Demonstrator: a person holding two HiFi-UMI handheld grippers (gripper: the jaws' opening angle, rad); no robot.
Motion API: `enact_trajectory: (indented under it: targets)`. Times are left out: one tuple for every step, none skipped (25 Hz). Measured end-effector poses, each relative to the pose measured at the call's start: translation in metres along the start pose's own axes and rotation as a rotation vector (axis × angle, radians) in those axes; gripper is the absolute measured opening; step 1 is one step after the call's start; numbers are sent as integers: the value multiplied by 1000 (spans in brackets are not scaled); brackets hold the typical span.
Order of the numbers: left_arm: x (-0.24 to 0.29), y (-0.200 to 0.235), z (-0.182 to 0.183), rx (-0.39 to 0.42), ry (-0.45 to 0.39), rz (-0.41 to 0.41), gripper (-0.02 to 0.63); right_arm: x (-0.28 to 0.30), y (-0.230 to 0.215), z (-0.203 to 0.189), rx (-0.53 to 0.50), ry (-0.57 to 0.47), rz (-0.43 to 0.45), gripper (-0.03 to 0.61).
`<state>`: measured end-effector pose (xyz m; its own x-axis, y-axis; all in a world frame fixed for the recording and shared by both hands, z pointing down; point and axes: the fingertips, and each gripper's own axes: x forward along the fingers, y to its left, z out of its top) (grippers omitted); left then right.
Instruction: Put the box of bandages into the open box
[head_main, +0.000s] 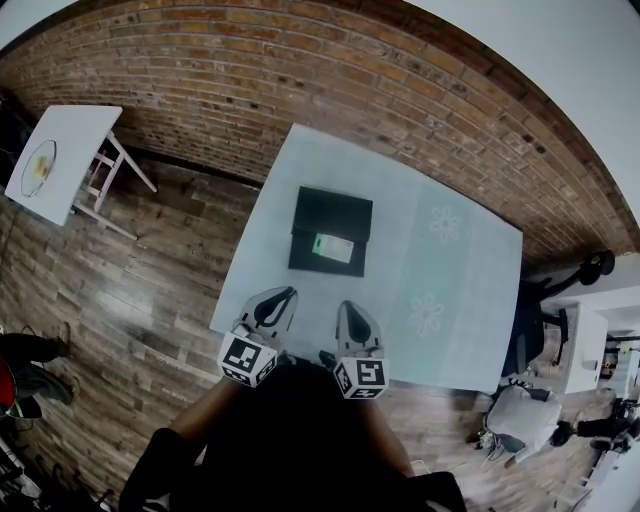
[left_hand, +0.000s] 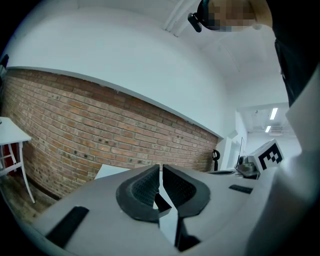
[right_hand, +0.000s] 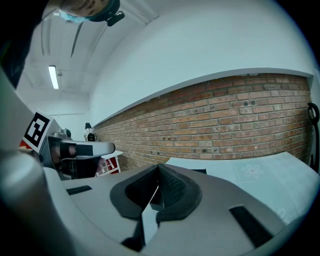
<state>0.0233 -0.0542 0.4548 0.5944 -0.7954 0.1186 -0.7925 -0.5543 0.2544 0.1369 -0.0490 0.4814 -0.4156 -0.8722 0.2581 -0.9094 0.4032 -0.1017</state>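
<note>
A black open box lies flat in the middle of the pale blue table. A small white and green box of bandages rests inside it, towards its near half. My left gripper and right gripper hover side by side over the table's near edge, short of the black box and pointing at it. Both are shut with nothing between their jaws. In the left gripper view the gripper has its pads together, as does the gripper in the right gripper view, where a sliver of the black box shows behind.
A brick wall runs behind the table. A small white side table stands on the wooden floor at the left. An office chair and a white desk sit to the right.
</note>
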Motion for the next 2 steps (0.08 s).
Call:
enact_trajectory:
  targets:
    - [0, -1, 0, 0, 1, 0, 48, 0, 0, 0, 0, 0, 2, 26]
    - [0, -1, -1, -1, 2, 0, 48, 0, 0, 0, 0, 0, 4, 26]
